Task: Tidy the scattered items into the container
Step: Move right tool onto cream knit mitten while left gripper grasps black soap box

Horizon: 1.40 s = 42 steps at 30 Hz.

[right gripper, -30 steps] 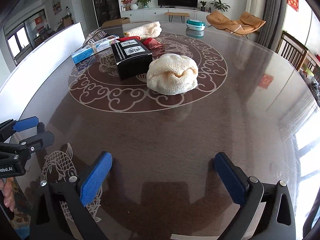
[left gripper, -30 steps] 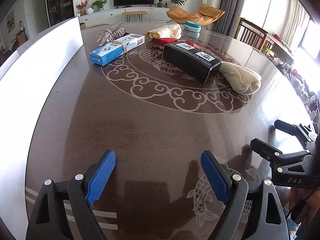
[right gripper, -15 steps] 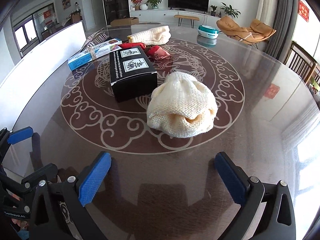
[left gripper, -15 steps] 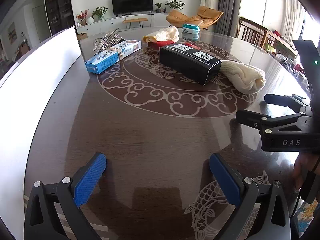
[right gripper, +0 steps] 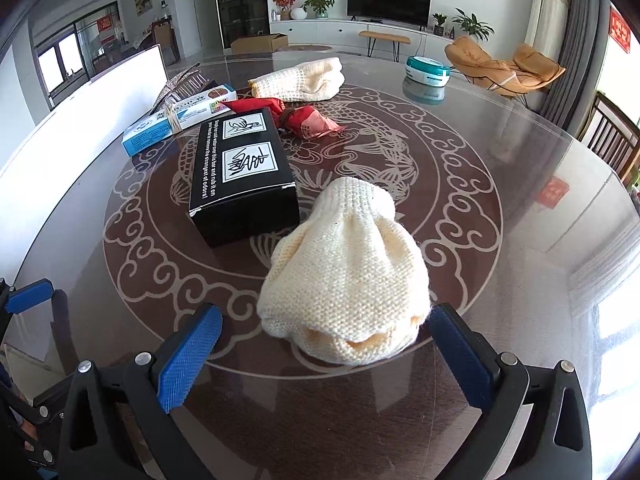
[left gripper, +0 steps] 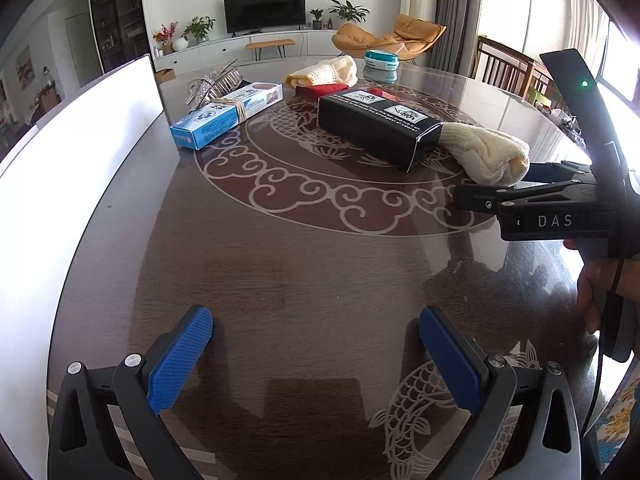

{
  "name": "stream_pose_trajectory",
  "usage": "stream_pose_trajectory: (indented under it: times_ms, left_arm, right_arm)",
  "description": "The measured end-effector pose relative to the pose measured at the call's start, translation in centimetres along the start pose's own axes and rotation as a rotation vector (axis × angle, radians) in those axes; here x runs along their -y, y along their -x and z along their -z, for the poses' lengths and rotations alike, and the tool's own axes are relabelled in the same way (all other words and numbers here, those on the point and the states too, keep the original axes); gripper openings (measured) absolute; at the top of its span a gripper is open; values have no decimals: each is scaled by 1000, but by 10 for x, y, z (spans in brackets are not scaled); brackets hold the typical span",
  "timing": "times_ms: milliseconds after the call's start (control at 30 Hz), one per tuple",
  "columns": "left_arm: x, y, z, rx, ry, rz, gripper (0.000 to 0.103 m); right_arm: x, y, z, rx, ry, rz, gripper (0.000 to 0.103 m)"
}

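A cream knitted hat (right gripper: pixel 348 280) lies on the round dark table (right gripper: pixel 500 320). Its near edge sits between the fingers of my right gripper (right gripper: pixel 326 340), which is open, and the pads do not press on the hat. Beside the hat stands a black box (right gripper: pixel 242 176), with a red wrapped item (right gripper: pixel 304 118), a blue box (right gripper: pixel 176 120) and a second cream knit (right gripper: pixel 300 78) behind it. My left gripper (left gripper: pixel 316 344) is wide open over bare tabletop, nothing between its pads. From there the hat (left gripper: pixel 486 154) and black box (left gripper: pixel 376 126) lie far ahead on the right.
A tall white container wall (left gripper: pixel 72 152) runs along the table's left side. A sparkly hair comb (left gripper: pixel 216 82) lies behind the blue box (left gripper: pixel 226 114), and a teal tin (left gripper: pixel 381 59) sits at the far edge. Chairs stand beyond the table on the right.
My right gripper has moved forward across the table until the hat's near edge lies between its fingers. My left gripper's jaws have widened, and it has stayed in place.
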<state>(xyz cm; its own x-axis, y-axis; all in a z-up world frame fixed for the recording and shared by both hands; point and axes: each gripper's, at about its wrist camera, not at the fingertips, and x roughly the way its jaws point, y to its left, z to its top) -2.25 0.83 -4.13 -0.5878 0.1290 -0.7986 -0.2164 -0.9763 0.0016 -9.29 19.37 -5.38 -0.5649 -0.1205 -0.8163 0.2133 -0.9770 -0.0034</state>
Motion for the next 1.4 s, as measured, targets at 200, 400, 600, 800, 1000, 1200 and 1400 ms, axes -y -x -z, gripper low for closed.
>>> stream_pose_trajectory:
  times_ms: [200,400,600,800,1000,1200,1400]
  left_arm:
    - [0,0,0,-1,0,0,103]
    - [0,-1,-2,-17,6,-2,103]
    - [2,-17,-25,-92,25,-14,103]
    - [11,-36,-61,-139,79,77,103]
    - [25,-44,-117,-71,144,107,103]
    - [34,-84,-159,-95,245,70,103]
    - [48,-118,-163,-144,221,-72,103]
  right_arm:
    - [7,-3,-5,1,3,-2,103]
    - [32,-9,-11,1,-19,11,103]
    - [39,-11,-14,2,-30,22,103]
    - [57,-19,-24,3,-18,12,103]
    - [64,-21,-26,3,-35,28,103]
    - [64,-21,-26,3,-35,28,103]
    - [64,-21,-26,3,-35,28,103]
